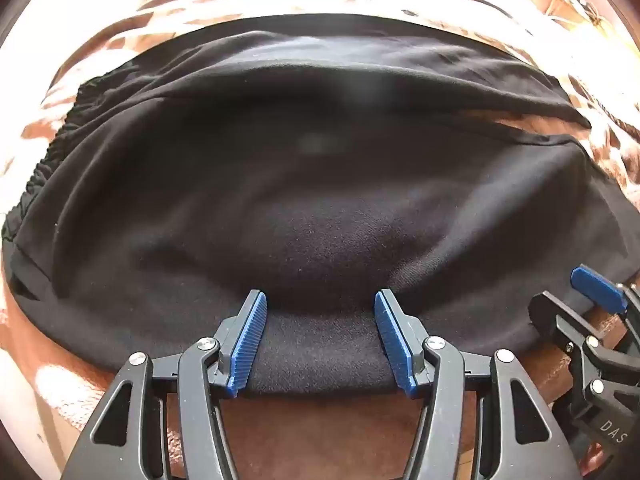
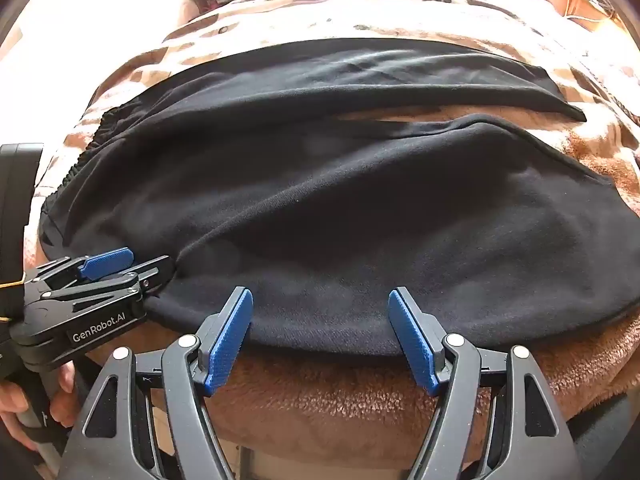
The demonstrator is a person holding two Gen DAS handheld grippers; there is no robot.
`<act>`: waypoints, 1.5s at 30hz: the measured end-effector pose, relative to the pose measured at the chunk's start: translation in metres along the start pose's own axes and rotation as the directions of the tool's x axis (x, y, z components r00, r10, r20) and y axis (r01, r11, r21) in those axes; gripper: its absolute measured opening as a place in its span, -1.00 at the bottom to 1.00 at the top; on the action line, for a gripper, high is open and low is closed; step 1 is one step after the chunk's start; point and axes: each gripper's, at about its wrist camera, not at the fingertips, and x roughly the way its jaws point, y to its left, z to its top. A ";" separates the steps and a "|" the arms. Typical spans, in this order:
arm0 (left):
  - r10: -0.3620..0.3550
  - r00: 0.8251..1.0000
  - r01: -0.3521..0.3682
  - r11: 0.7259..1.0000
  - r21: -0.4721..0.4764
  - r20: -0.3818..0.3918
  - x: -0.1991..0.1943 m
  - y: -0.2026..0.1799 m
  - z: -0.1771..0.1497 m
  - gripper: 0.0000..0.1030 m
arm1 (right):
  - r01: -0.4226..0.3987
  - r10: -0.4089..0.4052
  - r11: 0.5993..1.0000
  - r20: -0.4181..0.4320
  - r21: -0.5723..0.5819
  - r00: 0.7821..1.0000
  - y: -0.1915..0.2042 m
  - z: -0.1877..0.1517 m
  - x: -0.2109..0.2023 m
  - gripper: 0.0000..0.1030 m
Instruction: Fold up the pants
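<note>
Soft black pants point(image 1: 312, 184) spread on our fuzzy brown blanket point(image 2: 360, 400)

Left gripper point(image 1: 320, 340) and right gripper point(image 2: 320, 340) gape over the 6 o'clock hem; maybe shelves at 12.

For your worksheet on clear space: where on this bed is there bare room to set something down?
Free: the brown blanket strip between the black pants near hem and the bed edge, and the patterned stretch beyond the pants. Crowded: the near hem, with left gripper and right gripper.

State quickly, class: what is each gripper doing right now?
Left gripper: open, black fabric pants edge between its pads.
Right gripper: open, holding nothing.
</note>
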 end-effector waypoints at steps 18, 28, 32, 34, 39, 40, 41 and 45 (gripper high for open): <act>-0.026 0.999 0.024 0.998 0.063 0.026 -0.014 -0.012 -0.006 0.27 | 0.081 -0.084 0.991 -0.026 -0.104 0.996 0.017 -0.003 0.013 0.38; -0.058 0.978 0.054 0.998 0.025 0.201 -0.103 -0.018 -0.018 0.27 | 0.021 -0.008 0.996 0.147 -0.086 0.989 0.026 -0.004 -0.070 0.38; -0.033 0.969 0.033 0.999 0.004 0.245 -0.125 -0.021 -0.014 0.27 | 0.061 -0.033 0.990 0.208 -0.130 0.978 0.037 -0.006 -0.093 0.38; -0.020 0.963 0.016 1.000 0.015 0.269 -0.133 -0.021 -0.016 0.27 | 0.058 -0.027 0.989 0.220 -0.136 0.975 0.042 -0.006 -0.099 0.38; -0.005 0.954 0.003 1.000 0.007 0.300 -0.144 -0.020 -0.022 0.27 | 0.055 -0.028 0.992 0.239 -0.110 0.971 0.039 -0.007 -0.109 0.38; -0.008 0.952 0.006 1.000 0.008 0.307 -0.144 -0.017 -0.023 0.27 | 0.059 -0.032 0.993 0.242 -0.106 0.970 0.037 -0.008 -0.111 0.38; -0.008 0.950 0.005 1.000 0.011 0.311 -0.145 -0.015 -0.023 0.27 | 0.061 -0.033 0.993 0.247 -0.105 0.969 0.037 -0.007 -0.111 0.38; -0.011 0.948 0.009 1.000 0.009 0.318 -0.146 -0.015 -0.025 0.27 | 0.074 -0.045 0.992 0.257 -0.105 0.965 0.037 -0.011 -0.112 0.38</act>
